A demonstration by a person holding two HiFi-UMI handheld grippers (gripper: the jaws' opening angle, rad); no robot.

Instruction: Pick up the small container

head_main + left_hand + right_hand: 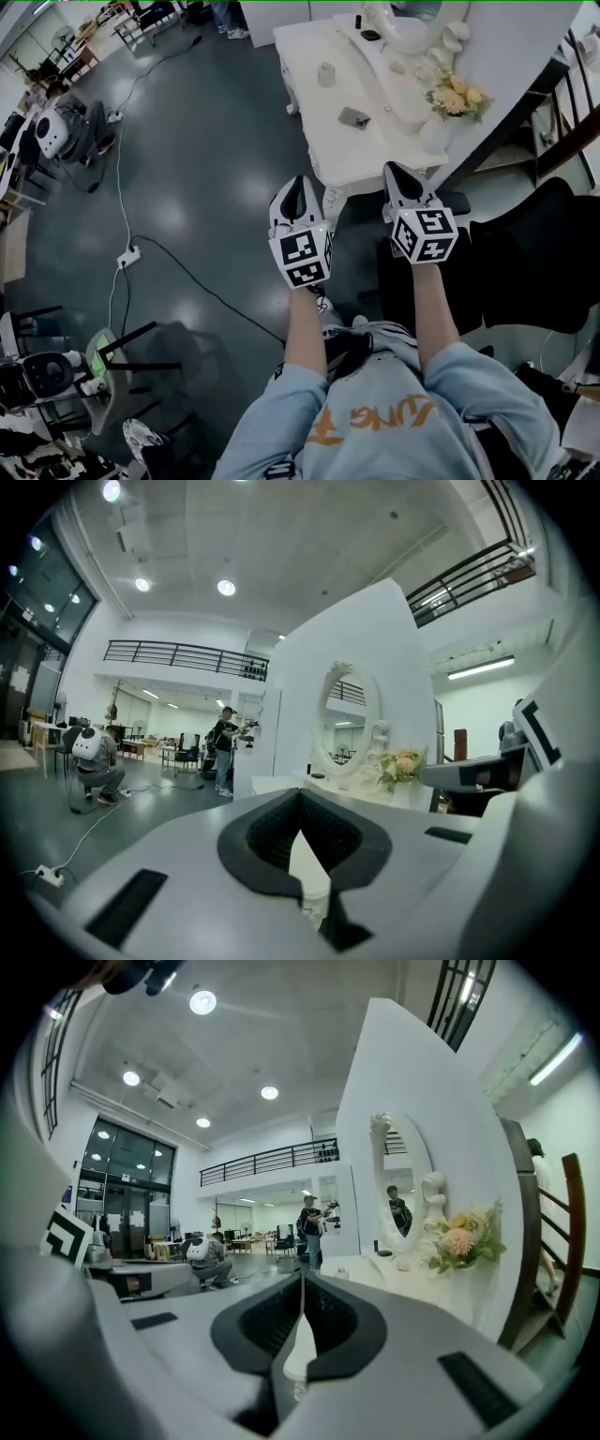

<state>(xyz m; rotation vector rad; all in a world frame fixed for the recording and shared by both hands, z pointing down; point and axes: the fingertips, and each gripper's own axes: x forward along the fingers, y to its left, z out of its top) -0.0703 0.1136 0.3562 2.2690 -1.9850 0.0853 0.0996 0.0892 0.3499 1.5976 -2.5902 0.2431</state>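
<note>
The small container point(325, 73), a little grey pot, stands on the white dressing table point(323, 141) toward its far left side. Both grippers hover side by side short of the table's near end, well back from the pot. My left gripper point(299, 180) is shut, its jaws meeting in a line with nothing between them, as the left gripper view point(300, 794) confirms. My right gripper point(391, 169) is likewise shut and empty, tips over the table's near corner; its own view point(301, 1279) looks along the tabletop toward the oval mirror point(403, 1180).
On the table lie a dark flat item point(353, 117), a flower bunch point(457, 97) and the mirror base point(403, 28). A black chair point(525, 262) stands at right. A cable and power strip point(129, 255) cross the grey floor at left. People stand and crouch far off.
</note>
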